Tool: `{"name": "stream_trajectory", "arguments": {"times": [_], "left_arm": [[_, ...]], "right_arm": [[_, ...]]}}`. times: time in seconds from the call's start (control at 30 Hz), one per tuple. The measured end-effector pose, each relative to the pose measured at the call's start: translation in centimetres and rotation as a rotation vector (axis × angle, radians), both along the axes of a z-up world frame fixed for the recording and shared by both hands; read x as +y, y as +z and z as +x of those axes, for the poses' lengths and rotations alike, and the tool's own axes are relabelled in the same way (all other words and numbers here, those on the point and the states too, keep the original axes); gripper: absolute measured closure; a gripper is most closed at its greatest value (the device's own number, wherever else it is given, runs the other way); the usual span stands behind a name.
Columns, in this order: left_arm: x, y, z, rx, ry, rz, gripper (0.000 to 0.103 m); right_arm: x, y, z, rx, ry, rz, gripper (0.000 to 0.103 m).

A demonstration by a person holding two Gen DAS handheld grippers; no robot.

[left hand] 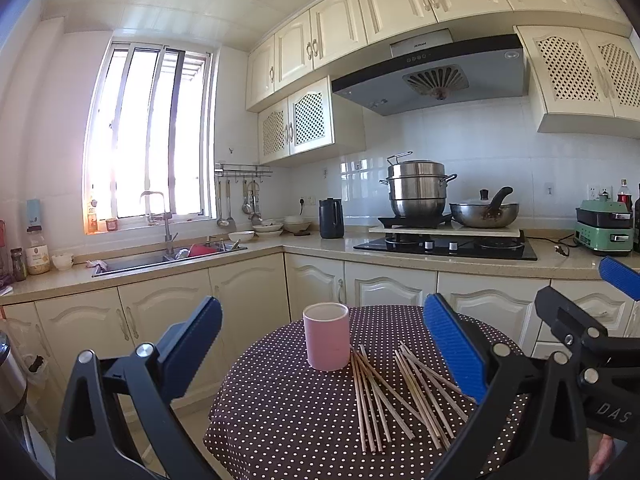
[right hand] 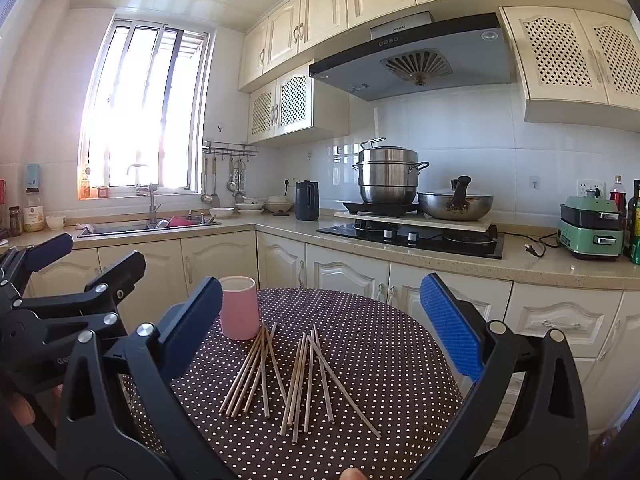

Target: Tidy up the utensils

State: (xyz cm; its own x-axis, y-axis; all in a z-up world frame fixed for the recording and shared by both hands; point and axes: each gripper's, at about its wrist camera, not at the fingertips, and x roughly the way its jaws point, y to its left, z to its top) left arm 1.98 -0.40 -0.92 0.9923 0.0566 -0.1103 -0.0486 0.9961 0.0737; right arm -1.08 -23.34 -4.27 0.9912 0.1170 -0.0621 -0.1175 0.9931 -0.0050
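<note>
Lying loose ahead of both wide-open, empty tongs (left hand: 322, 354) (right hand: 320, 330), every chopstick (right hand: 296, 380) awaits the apparently unfilled pink cup (left hand: 326, 336); nothing looks sorted.

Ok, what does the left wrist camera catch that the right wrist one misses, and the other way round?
Only the left wrist view shows the right gripper from outside, open at its right edge. Only the right wrist view shows the left gripper from outside, open at its left edge, plus the green bottle far right. Both share the pink cup upright on the dotted tablecloth, with loose chopsticks lying flat beside it in two rough bunches, none gripped.
</note>
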Motion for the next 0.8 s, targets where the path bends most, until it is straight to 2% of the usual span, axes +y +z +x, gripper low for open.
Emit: {"name": "stream_trajectory", "arguments": {"times": [0.43,0.67,0.8], "left_arm": [[-0.3,-2.6,5.6,0.141,-0.026,-0.014,0.004],[-0.2,-3.6,7.6,0.174,-0.010,0.004,0.004],[0.7,-3.9,8.3,0.185,-0.009,-0.025,0.004]], "right_arm": [[-0.3,-1.9,5.1,0.103,0.037,-0.034,0.006],[0.3,-2.9,7.0,0.133,0.076,-0.031,0.006],[0.9,-2.8,7.8,0.138,0.088,-0.042,0.006]]}}
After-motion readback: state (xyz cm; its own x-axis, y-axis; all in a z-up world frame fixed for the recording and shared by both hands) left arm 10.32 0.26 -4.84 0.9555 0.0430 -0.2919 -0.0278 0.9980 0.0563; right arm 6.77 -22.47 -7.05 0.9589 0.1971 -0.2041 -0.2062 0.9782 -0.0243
